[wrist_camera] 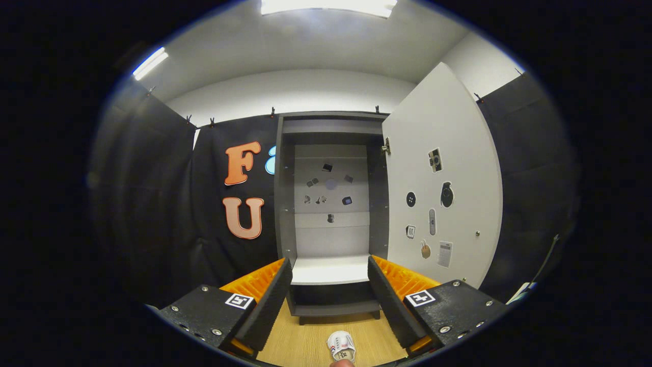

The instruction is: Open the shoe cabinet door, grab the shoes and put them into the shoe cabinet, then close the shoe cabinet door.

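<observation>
— The gripper [330, 300] is spread wide, its two fingers well apart and clasping nothing. What is it lined up on?

— On the shoe cabinet [331, 204], which stands straight ahead, beyond the fingers. But the shoe [341, 346] is the thing to go for, and it lies the other way from the cabinet: on the wooden floor [300, 341], out in front of the cabinet's foot, low between the fingers and nearer than their tips.

— So the gripper is looking over the shoe?

— I judge so. The fingers point at the cabinet's pale shelf [330, 270], while the shoe sits below them, well short of the cabinet. Its long axis seems to run toward the cabinet, more or less along the fingers, though only part of it shows, so I cannot be sure.

— And the door?

— The cabinet door [443, 178] is swung open, hanging to the right of the cabinet's opening, so that step looks done. Nothing sits on the shelf.

— Then the coming move?

— Probably tip down and draw back from the cabinet until the shoe lies just ahead of the fingertips, then close across its narrow width.
</observation>
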Available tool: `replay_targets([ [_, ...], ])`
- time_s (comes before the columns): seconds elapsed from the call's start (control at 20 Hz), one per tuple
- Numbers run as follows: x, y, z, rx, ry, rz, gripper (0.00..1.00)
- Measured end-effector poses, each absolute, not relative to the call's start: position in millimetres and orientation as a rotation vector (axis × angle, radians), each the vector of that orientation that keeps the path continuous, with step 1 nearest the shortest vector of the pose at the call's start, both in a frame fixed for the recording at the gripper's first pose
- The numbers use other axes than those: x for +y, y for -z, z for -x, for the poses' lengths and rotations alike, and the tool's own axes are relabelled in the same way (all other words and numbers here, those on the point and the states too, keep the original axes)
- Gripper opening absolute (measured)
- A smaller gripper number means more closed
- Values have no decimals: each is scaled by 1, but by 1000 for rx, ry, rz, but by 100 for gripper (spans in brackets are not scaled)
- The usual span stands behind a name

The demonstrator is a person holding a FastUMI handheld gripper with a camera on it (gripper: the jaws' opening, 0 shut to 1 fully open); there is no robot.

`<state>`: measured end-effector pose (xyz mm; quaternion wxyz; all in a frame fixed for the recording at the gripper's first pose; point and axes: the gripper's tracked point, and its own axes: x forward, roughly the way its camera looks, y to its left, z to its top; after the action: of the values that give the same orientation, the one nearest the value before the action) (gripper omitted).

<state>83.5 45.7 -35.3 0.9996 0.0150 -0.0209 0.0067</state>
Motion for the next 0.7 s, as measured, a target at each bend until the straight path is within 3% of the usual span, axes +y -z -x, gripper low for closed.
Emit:
replay_targets([
  [0.4,48,88,-100,54,-29,-38,93],
  [0.7,46,171,-117,221,-46,-79,93],
])
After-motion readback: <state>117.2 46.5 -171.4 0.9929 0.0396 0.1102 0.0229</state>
